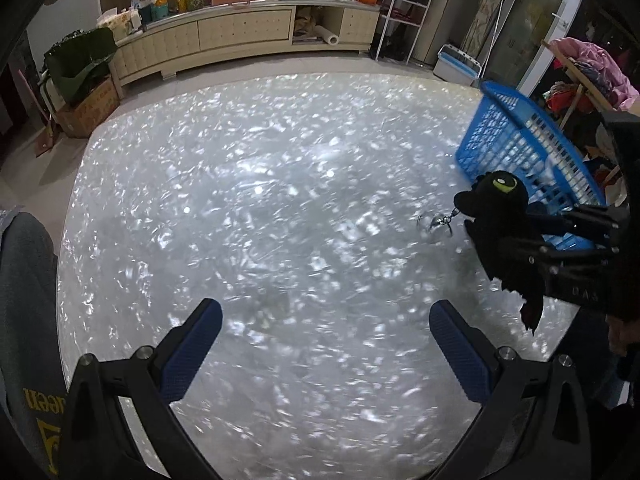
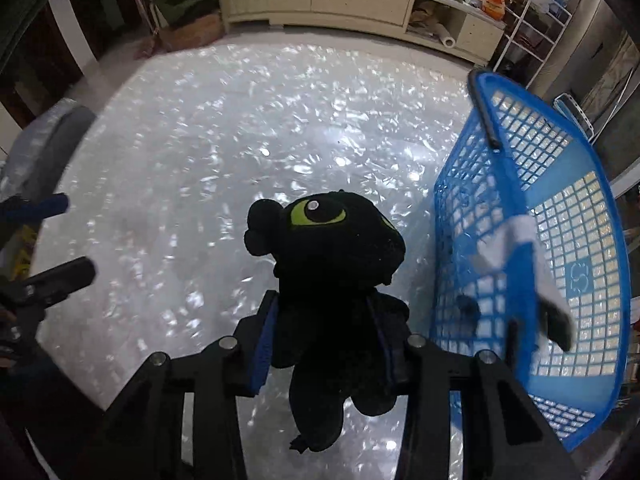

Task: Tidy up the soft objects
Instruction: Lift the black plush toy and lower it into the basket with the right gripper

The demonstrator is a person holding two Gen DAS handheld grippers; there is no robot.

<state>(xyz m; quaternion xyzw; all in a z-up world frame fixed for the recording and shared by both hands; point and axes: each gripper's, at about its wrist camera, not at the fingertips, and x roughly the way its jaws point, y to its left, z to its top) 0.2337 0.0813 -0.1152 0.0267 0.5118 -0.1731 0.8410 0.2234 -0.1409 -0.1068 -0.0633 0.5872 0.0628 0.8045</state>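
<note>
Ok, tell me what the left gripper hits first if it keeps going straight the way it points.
Probably just the shiny table. The left gripper is open and empty, angled down at bare surface; the plush and basket sit off to its right, out of that line.

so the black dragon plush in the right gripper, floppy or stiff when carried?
Probably floppy: the black dragon plush hangs limp below the right gripper, its tail dangling. Likely light, since a pinch across the body holds it. Its keyring hangs free and could snag the blue basket mesh.
</note>
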